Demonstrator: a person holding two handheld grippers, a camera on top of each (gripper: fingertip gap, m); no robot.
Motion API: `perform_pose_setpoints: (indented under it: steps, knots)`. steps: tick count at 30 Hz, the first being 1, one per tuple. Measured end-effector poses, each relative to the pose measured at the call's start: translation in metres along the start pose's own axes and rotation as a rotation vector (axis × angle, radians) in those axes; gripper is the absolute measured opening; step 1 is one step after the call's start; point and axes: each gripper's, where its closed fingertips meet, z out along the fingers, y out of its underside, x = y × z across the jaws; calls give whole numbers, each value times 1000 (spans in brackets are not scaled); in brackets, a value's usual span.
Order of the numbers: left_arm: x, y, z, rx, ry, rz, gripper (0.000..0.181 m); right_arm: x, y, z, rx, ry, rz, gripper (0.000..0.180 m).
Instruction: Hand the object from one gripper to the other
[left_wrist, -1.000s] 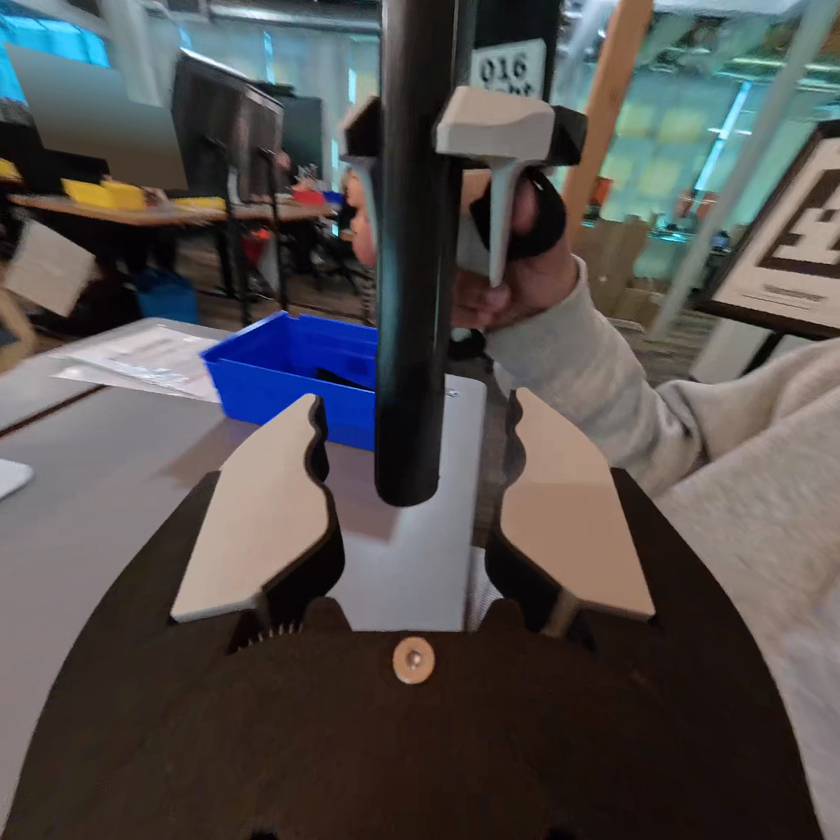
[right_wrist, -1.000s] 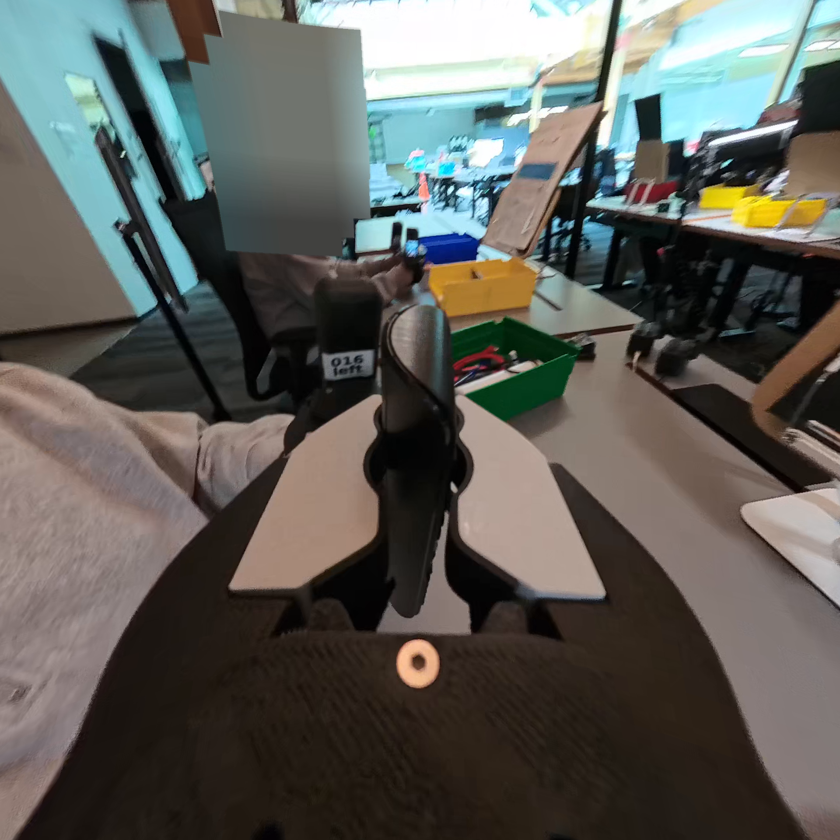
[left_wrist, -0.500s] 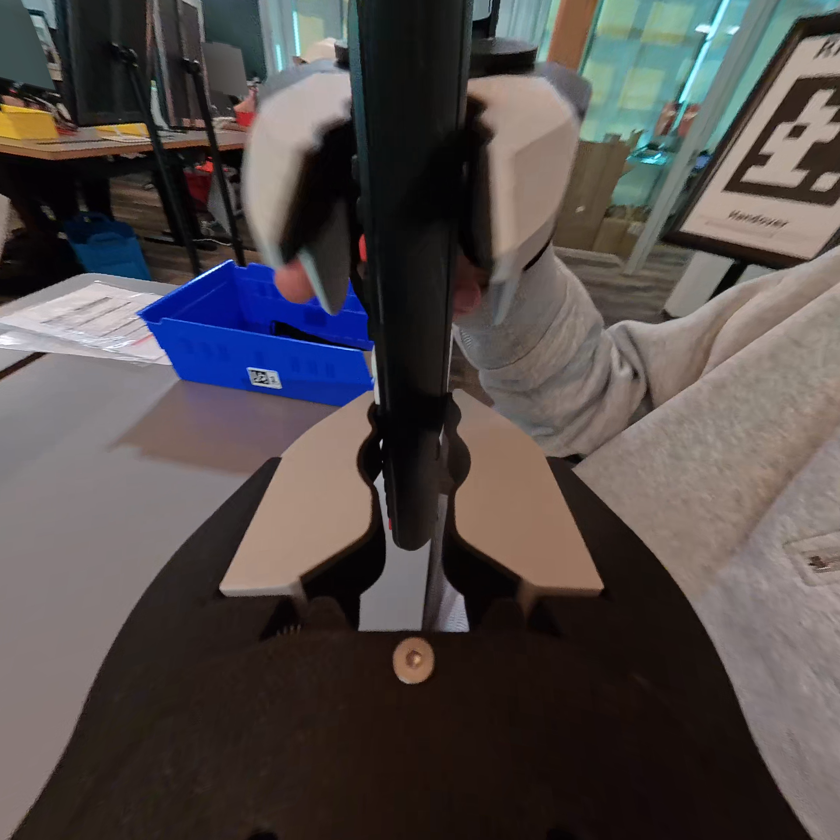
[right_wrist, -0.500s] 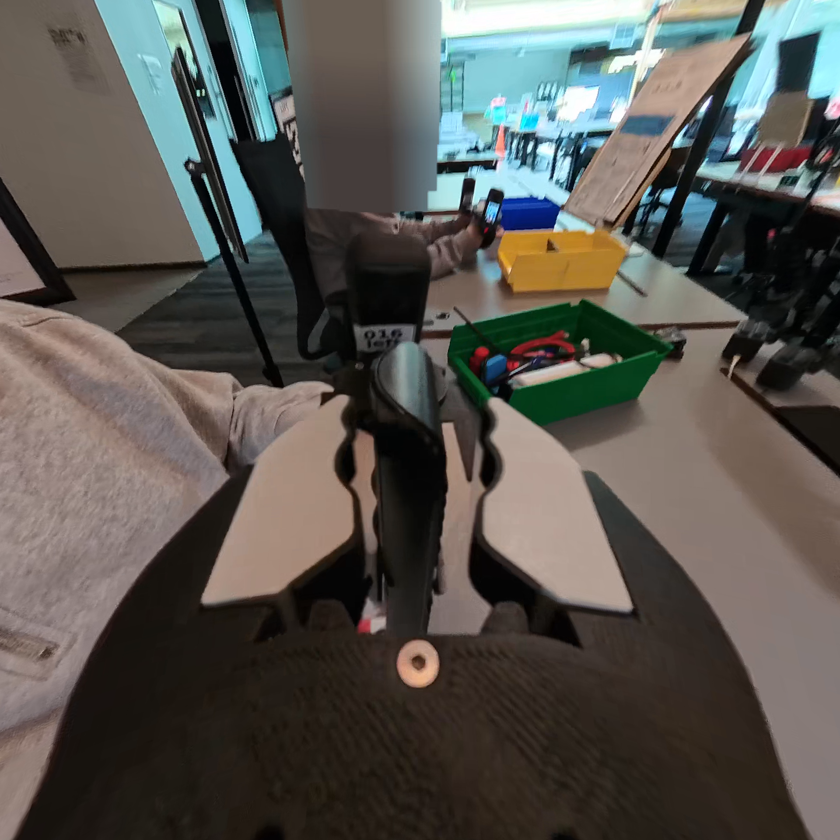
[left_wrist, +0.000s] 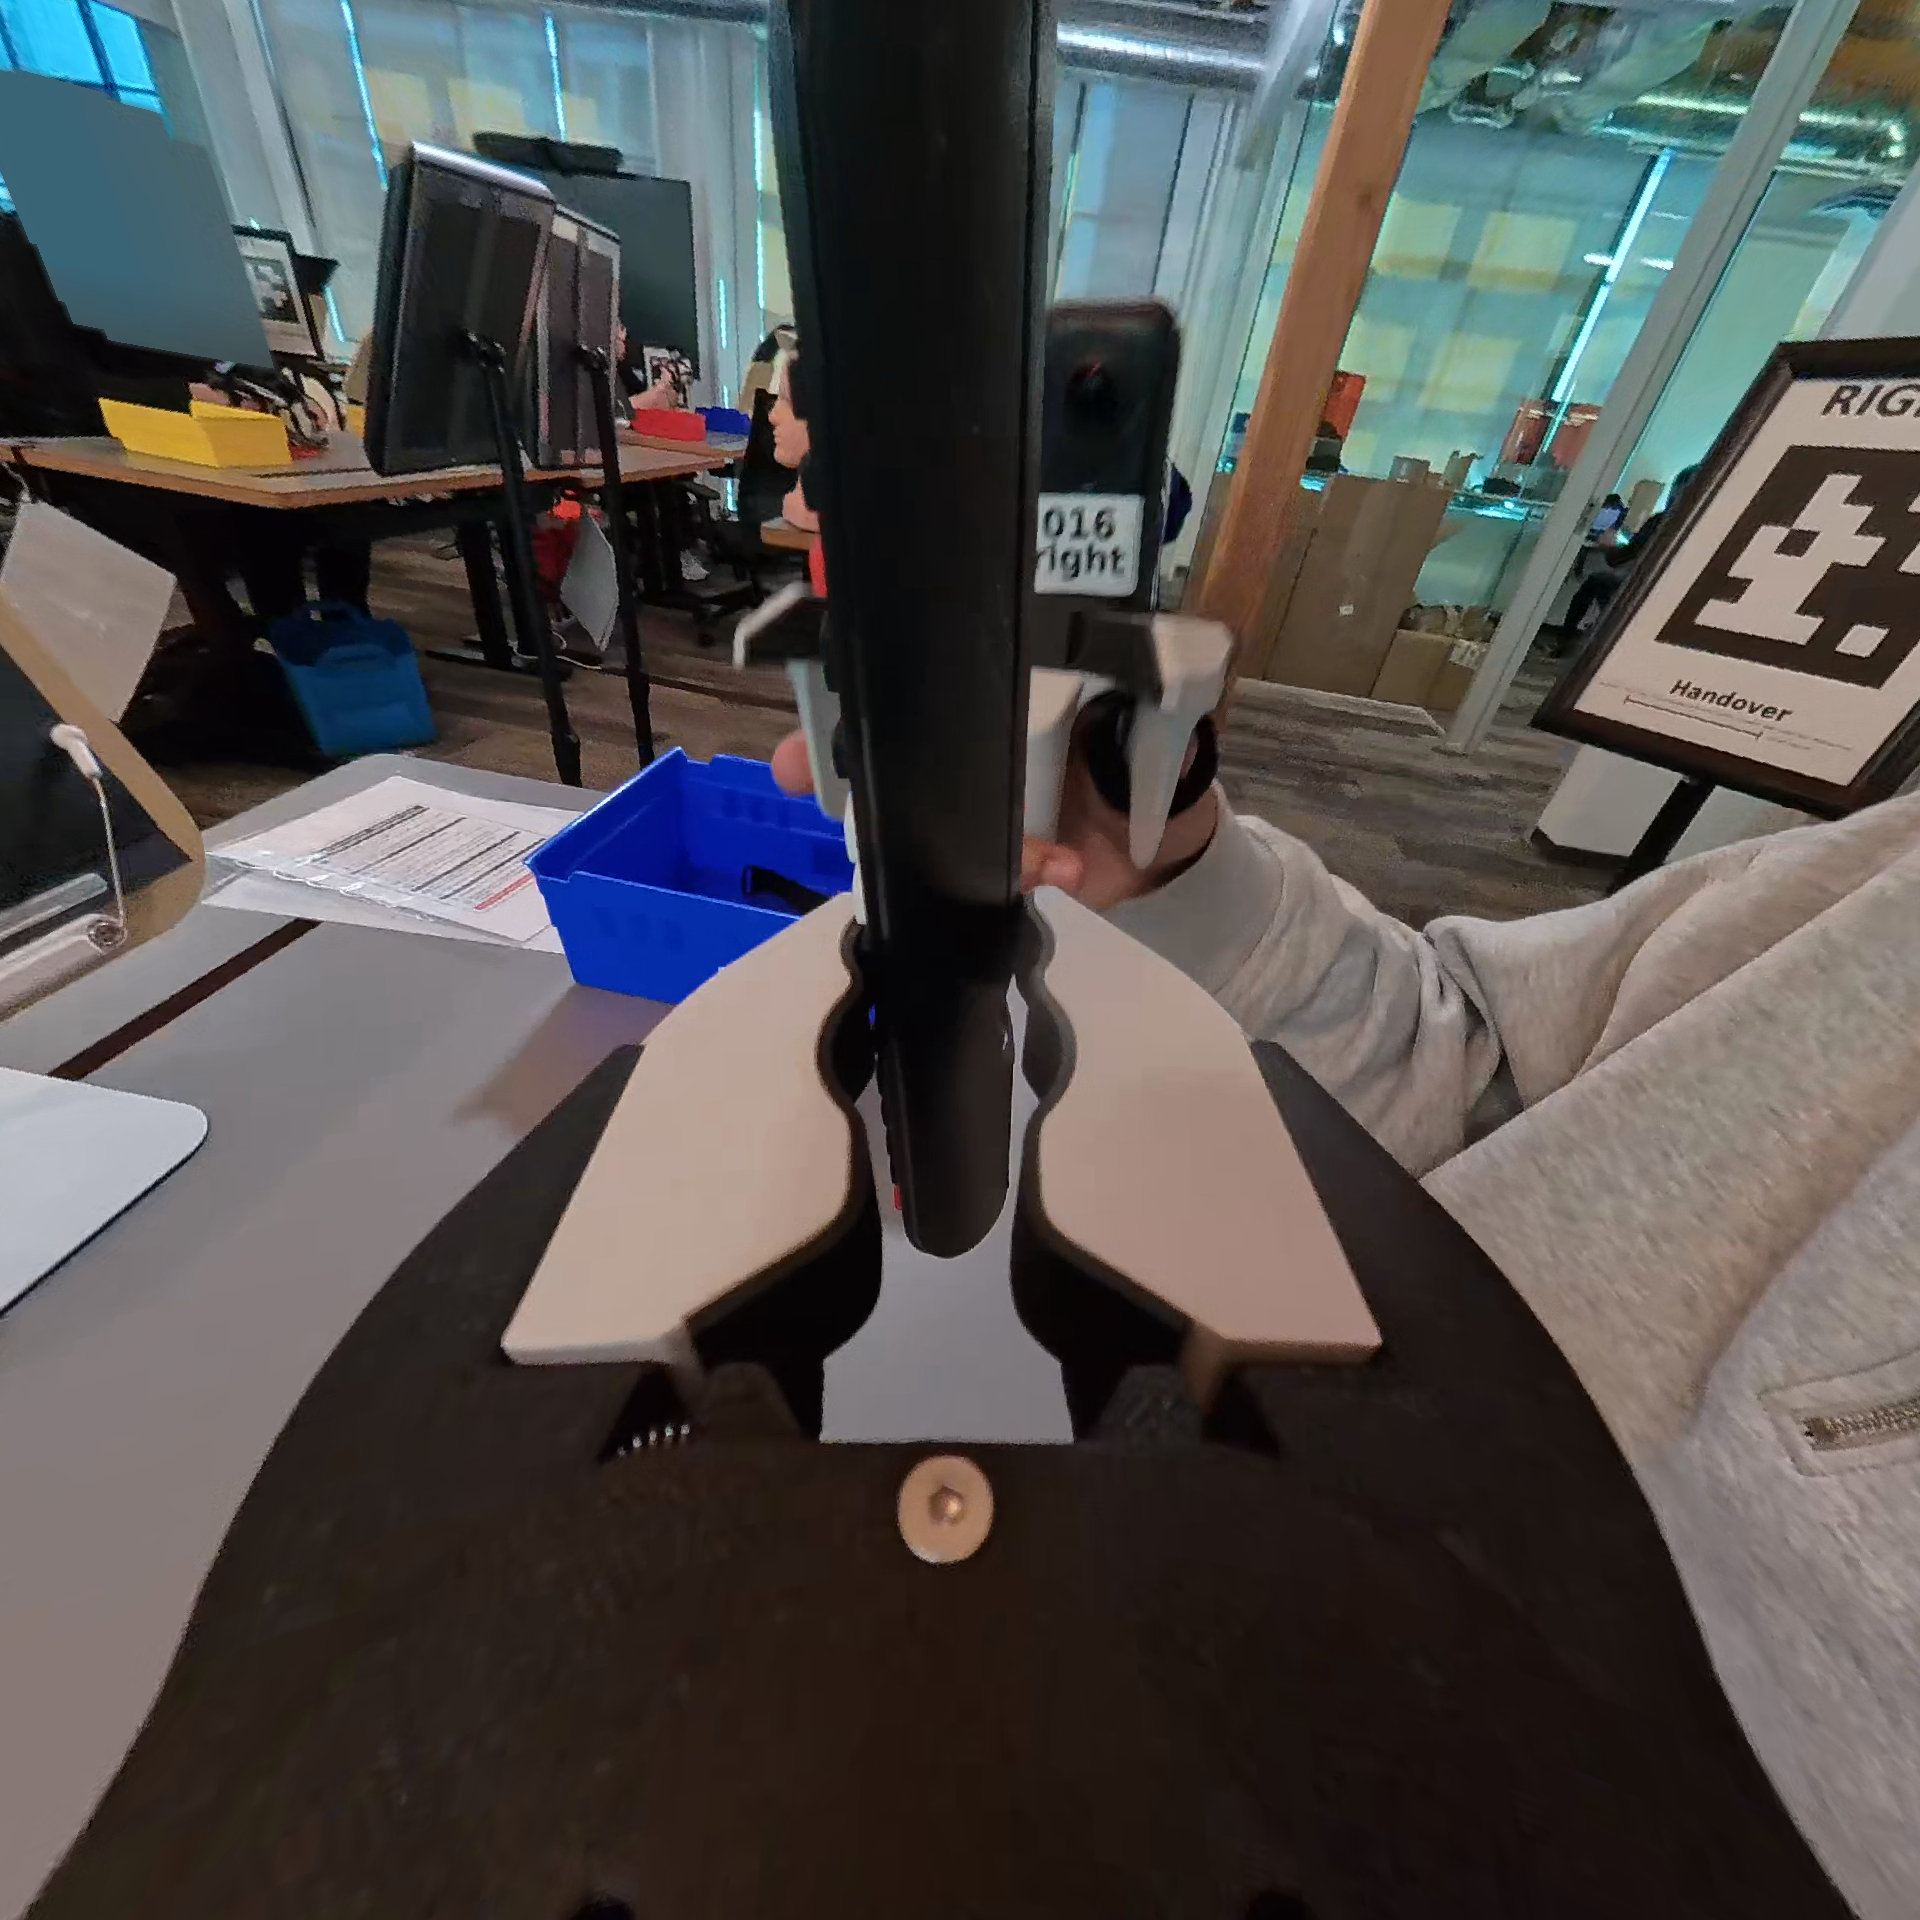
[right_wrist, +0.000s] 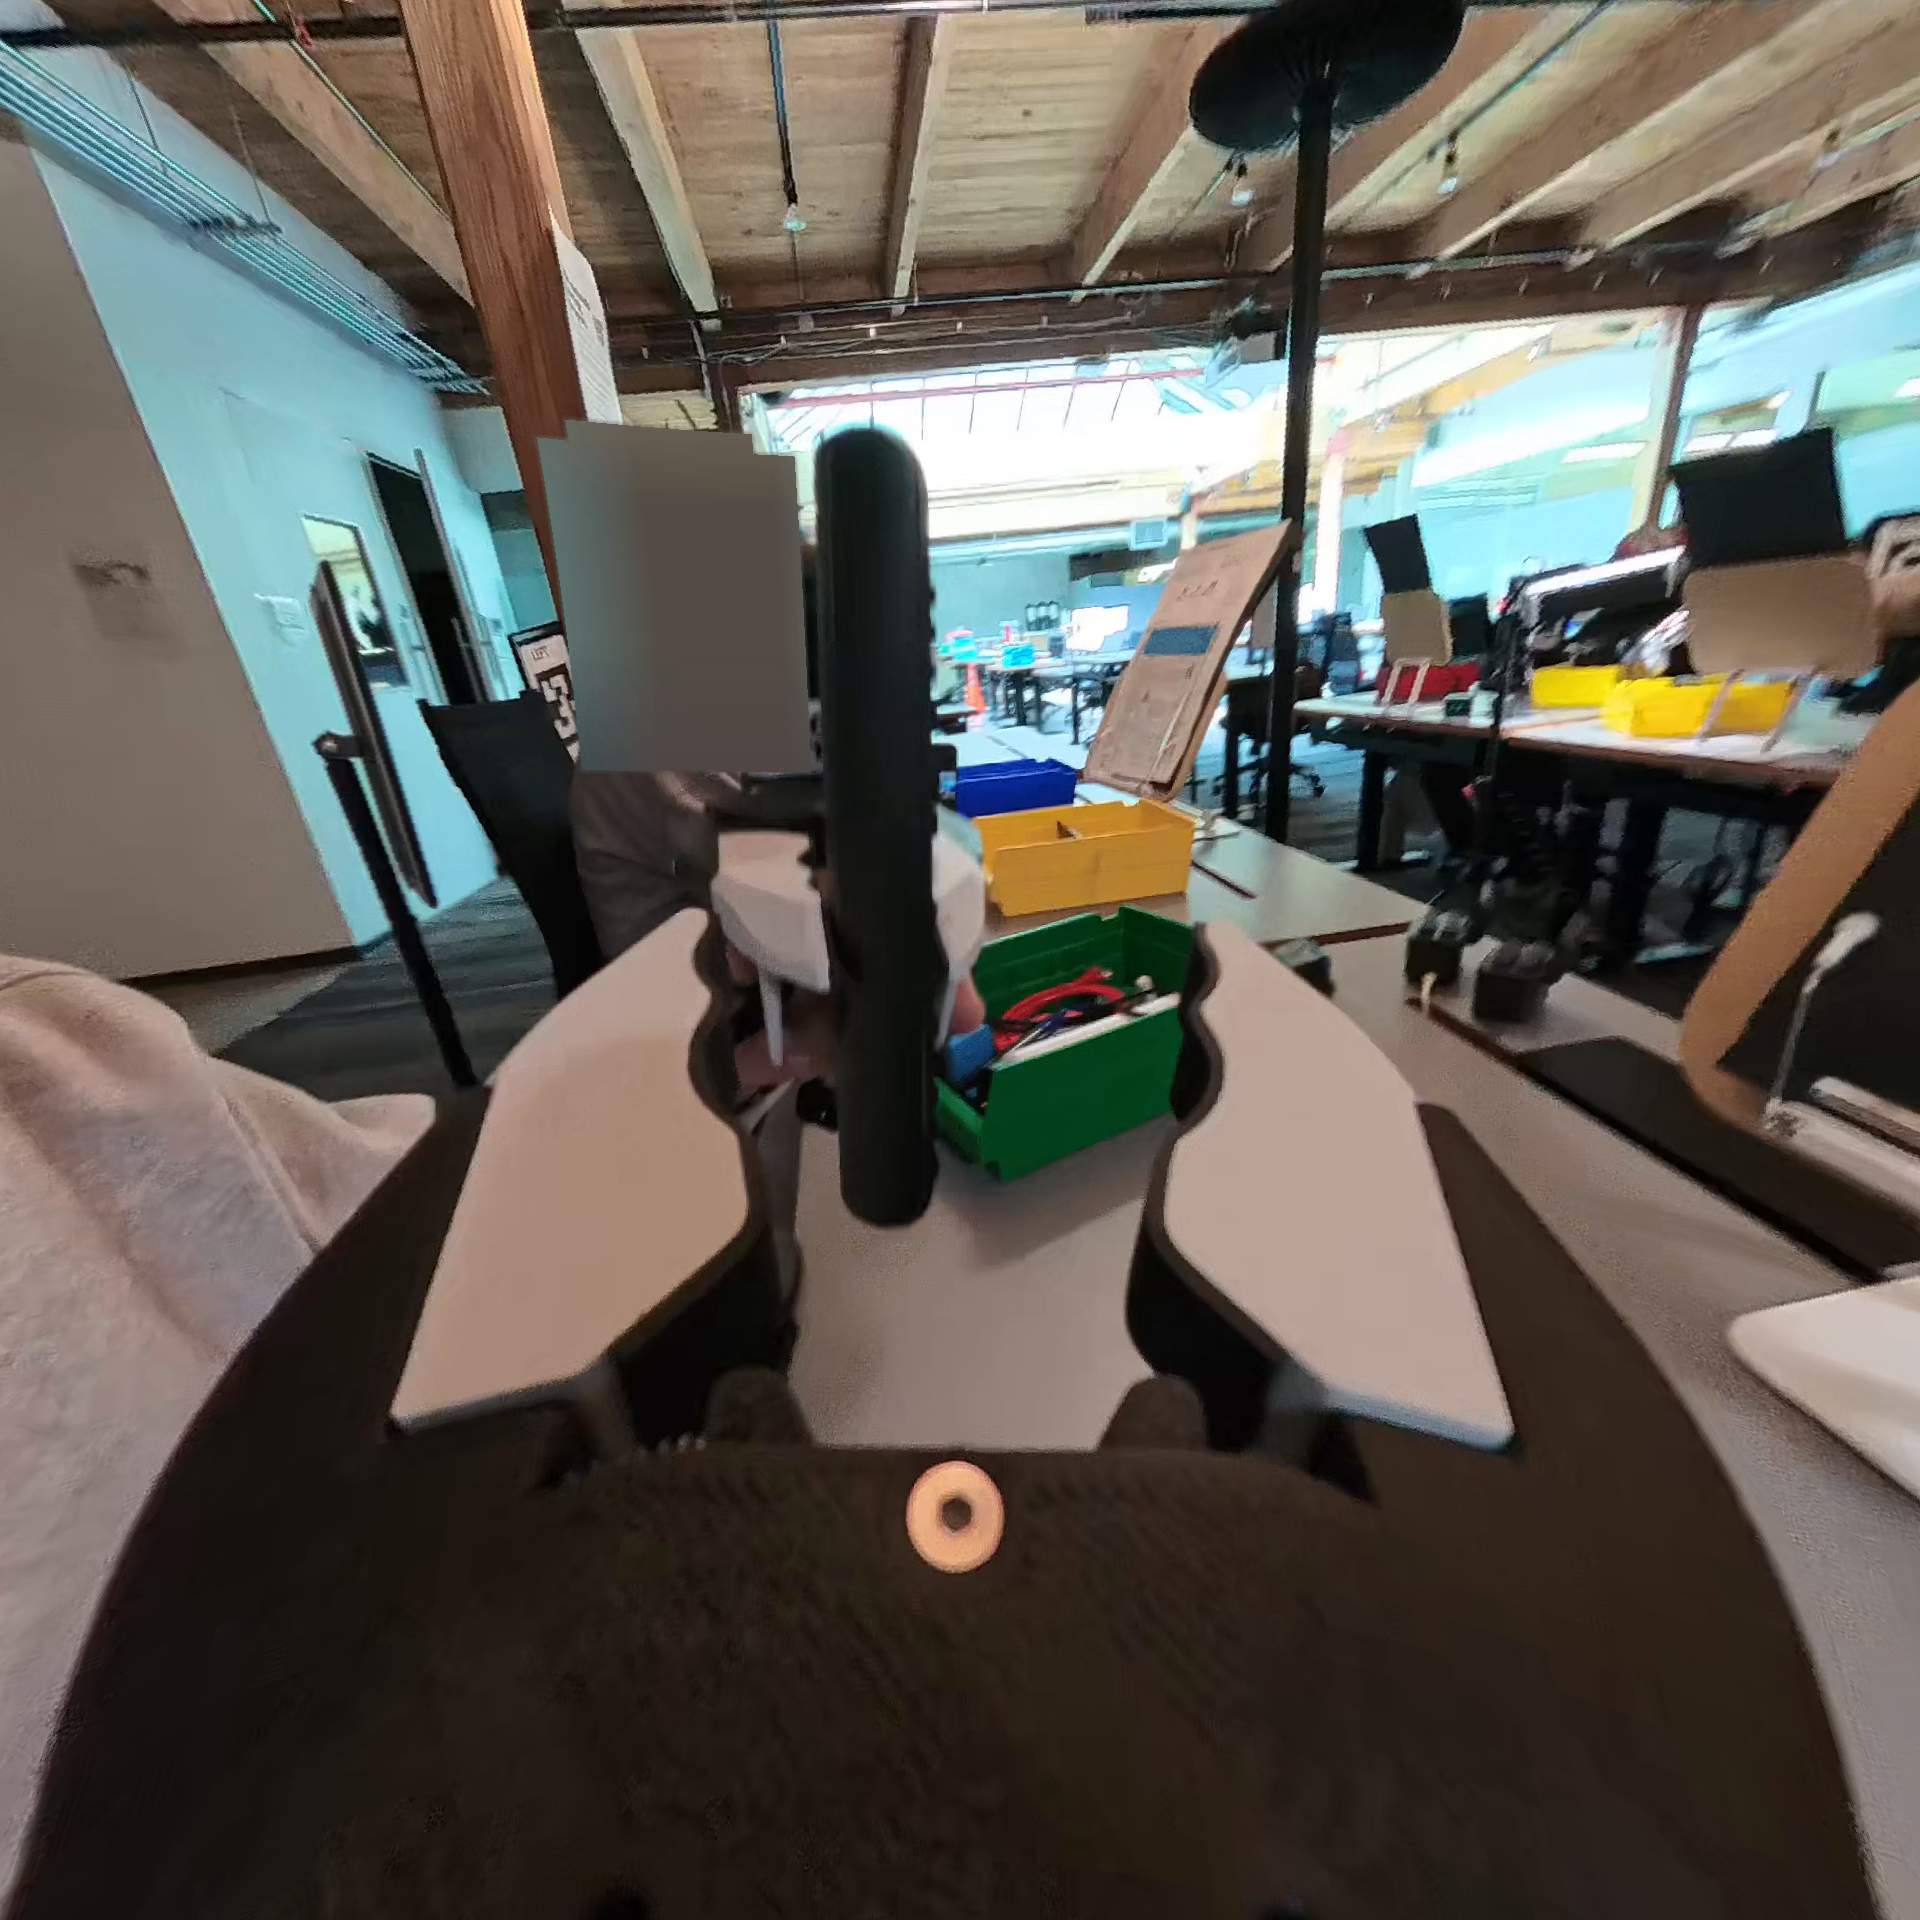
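A long black remote-like object (left_wrist: 925, 623) stands upright. My left gripper (left_wrist: 940, 935) is shut on its lower end, fingertips pressed on both sides. In the right wrist view the same object (right_wrist: 878, 831) stands upright ahead of my right gripper (right_wrist: 945, 956), which is open with wide gaps on both sides of the object and holds nothing. The right gripper (left_wrist: 997, 717) also shows farther off behind the object in the left wrist view, held by a hand in a grey sleeve. The left gripper's white fingers (right_wrist: 769, 914) show behind the object in the right wrist view.
A blue bin (left_wrist: 696, 883) and a printed sheet (left_wrist: 405, 857) sit on the grey table (left_wrist: 260, 1091). A green bin (right_wrist: 1070, 1039) with cables and a yellow bin (right_wrist: 1086, 852) lie ahead in the right wrist view. A white pad (right_wrist: 1839, 1371) lies at the right. A framed marker sign (left_wrist: 1766, 582) stands at the right. About 5 centimetres separates my left fingertips from my right.
My left gripper closed on the object's lower end. My right gripper, shut on it a second ago, opened and drew back from it.
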Motion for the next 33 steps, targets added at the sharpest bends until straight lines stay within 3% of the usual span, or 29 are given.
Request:
perform_pose_setpoints:
  steps: [6, 10, 15, 16, 18, 20, 26, 30, 33]
  knots:
    - [-11, -3, 4, -16, 17, -12, 25, 3, 61, 23, -129, -35, 53, 70]
    - [-12, 6, 9, -38, 57, -34, 25, -11, 81, 34, -166, -65, -1, 28]
    - [-9, 0, 8, 17, 59, 0, 28, -12, 78, 32, -147, -58, 10, 26]
    - [-9, -5, 6, 44, 48, 8, 37, -12, 78, 31, -147, -53, 13, 25]
    - [-9, -17, 0, 96, 35, -4, 54, -12, 79, 31, -150, -54, 20, 25]
    - [-9, -28, -10, 139, 29, -13, 60, -15, 82, 32, -152, -70, 28, 25]
    - [-9, -58, -47, 275, -13, 1, 27, -29, 92, 43, -147, -121, 44, 25]
    - [-4, -55, -52, 237, 27, -22, 26, -36, 100, 49, -163, -136, 12, 27]
    - [-5, -46, -46, 162, -10, 5, 26, -30, 104, 52, -192, -98, -13, 75]
